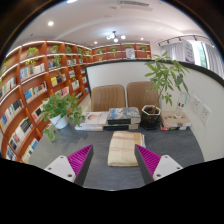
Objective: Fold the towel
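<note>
A hand-held two-finger gripper (114, 160) hovers above a dark grey table (190, 145) in a book-lined room, its magenta-padded fingers (80, 158) spread wide and holding nothing. Between and just ahead of them lies the beige cloth towel (125, 147), resting flat in the middle of the table as a neat rectangle — it looks already folded at least once, though how many folds remain cannot be judged. The open stance likely lines the fingers up on the towel's near edge for a pinch. Toward the table's far edge sit stacked books (108, 119), a leafy green plant in a white pot (60, 110) at the far left corner, and a taller plant in a dark pot (152, 112) — all well clear of the towel.
</note>
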Motion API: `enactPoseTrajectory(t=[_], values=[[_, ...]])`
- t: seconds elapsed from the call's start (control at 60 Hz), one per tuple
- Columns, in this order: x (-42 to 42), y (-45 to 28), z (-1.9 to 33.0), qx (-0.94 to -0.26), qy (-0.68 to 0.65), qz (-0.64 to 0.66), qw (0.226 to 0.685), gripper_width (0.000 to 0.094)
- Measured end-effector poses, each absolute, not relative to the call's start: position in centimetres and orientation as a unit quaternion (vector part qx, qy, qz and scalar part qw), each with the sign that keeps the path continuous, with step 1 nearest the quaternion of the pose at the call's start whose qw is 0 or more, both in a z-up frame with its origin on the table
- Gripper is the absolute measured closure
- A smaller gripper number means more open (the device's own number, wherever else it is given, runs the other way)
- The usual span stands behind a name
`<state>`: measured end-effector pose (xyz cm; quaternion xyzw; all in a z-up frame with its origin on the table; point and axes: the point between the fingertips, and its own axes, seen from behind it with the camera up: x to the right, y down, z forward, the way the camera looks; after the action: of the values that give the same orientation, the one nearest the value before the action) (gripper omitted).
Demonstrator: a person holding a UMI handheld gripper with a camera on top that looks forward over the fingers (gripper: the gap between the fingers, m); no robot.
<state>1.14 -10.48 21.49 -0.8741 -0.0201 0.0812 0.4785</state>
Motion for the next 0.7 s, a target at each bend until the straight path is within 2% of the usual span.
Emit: enactPoseTrajectory(t=[0.35, 0.7], values=[[-3.7, -20.0, 21.4, -0.872, -0.056, 0.082, 0.479, 0.0095], [-4.2, -22.7, 22.1, -0.867, -0.056, 0.076, 0.489, 0.0095]])
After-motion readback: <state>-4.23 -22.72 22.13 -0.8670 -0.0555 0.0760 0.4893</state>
